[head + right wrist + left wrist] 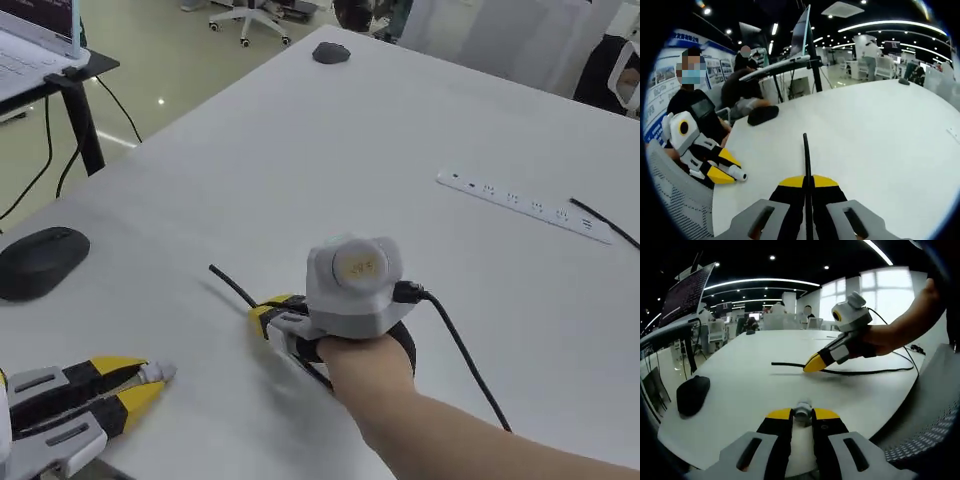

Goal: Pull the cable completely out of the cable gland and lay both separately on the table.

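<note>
You have the cable (pixel 228 283) out of the cable gland (pixel 802 409), and the two are well apart. Your right gripper (pixel 262 312) is clamped on the black cable. Its free end runs straight ahead of the jaws, low over the table (pixel 300 150), and the rest trails back under your hand. Whether the cable rests on the surface is not clear.

Your left gripper (pixel 150 382), off to the right gripper's left, pinches the small grey gland between its jaw tips.

The marks on the white power strip (pixel 525 205), far off to the right gripper's right, are too small to read.

Bare white table lies ahead of both grippers. A black mouse (pixel 40 262) sits ahead and to the left of the left gripper, and the table's near edge is close beneath that gripper.
</note>
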Demonstrator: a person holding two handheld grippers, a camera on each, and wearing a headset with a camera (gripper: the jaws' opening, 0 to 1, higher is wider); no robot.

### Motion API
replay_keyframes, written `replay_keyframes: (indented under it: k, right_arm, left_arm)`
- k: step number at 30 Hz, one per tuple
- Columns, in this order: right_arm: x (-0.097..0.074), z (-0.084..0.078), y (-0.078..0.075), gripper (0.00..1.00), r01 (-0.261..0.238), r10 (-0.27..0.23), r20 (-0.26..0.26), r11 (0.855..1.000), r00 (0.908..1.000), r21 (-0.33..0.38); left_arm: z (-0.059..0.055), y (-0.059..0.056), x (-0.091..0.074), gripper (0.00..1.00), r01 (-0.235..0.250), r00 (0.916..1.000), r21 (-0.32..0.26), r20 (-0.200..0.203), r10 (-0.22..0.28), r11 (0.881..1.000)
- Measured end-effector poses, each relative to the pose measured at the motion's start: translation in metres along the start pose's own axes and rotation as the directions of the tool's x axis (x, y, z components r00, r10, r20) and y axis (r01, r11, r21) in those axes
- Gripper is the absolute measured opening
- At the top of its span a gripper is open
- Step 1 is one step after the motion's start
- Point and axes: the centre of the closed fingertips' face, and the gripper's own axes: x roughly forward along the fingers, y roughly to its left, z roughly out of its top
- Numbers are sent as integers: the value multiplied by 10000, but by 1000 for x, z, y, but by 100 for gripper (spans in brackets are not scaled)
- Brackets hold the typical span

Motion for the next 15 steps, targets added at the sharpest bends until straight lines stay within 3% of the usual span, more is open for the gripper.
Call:
replay_keyframes:
  k: [5,10,12,14,15]
  right_arm:
    - [1,-2,-1,0,-7,7,-33,9998,10000,195]
    - [1,-3,-2,0,59,-58,-118,10000,9999,70]
    - [1,-1,-1,6,-17,17,-12,10000,10000,94]
    - [-1,1,-1,13,56,-57,-14,9994,10000,-355]
    - [-2,-1,-2,15,121,-125,-123,9993,9998,-354]
  left_arm:
    - [4,-3,-1,15,12,9999,-13,158,-12,10000]
    - [5,2,-3,16,-178,9994,172,296,172,9997]
    - [4,1,-4,16,-44,9995,-468,314,59,9989]
    - [4,3,-3,16,-49,9995,-429,324,63,9991]
    - [0,3,-2,19,-98,9999,-349,79,101,9993]
